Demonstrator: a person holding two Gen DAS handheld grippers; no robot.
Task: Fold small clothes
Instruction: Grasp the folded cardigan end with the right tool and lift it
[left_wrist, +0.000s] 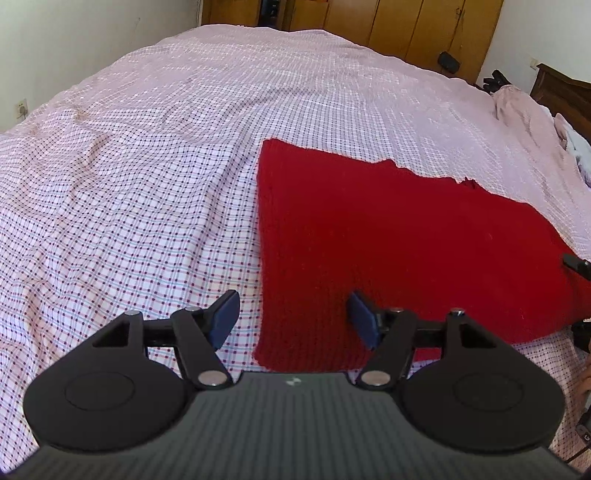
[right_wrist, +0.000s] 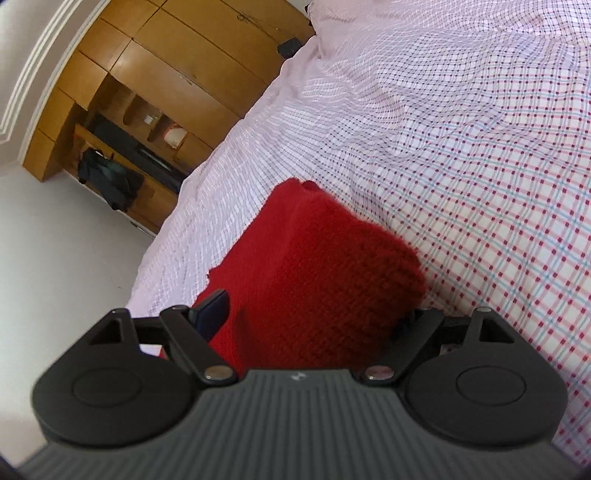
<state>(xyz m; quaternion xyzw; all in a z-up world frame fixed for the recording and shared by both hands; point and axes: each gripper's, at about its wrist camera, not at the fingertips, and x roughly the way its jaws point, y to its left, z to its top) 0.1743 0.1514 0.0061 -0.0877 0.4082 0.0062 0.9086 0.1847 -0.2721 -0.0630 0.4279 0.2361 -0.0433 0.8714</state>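
Note:
A red knitted garment (left_wrist: 388, 236) lies flat on the checked bedsheet (left_wrist: 147, 177). My left gripper (left_wrist: 293, 319) is open just above the garment's near left corner, one blue pad (left_wrist: 225, 314) over the sheet, the other over the knit. In the right wrist view the same red garment (right_wrist: 325, 266) bulges up between my right gripper's (right_wrist: 314, 314) spread fingers. The left pad (right_wrist: 212, 308) shows; the right pad is hidden behind the knit. The jaws stand wide and do not pinch the cloth.
The bed fills most of both views. A pink bundle of bedding (left_wrist: 517, 107) lies at the far right by a dark headboard (left_wrist: 561, 92). Wooden wardrobes (right_wrist: 155, 74) stand beyond the bed edge. White floor (right_wrist: 66, 240) lies beside the bed.

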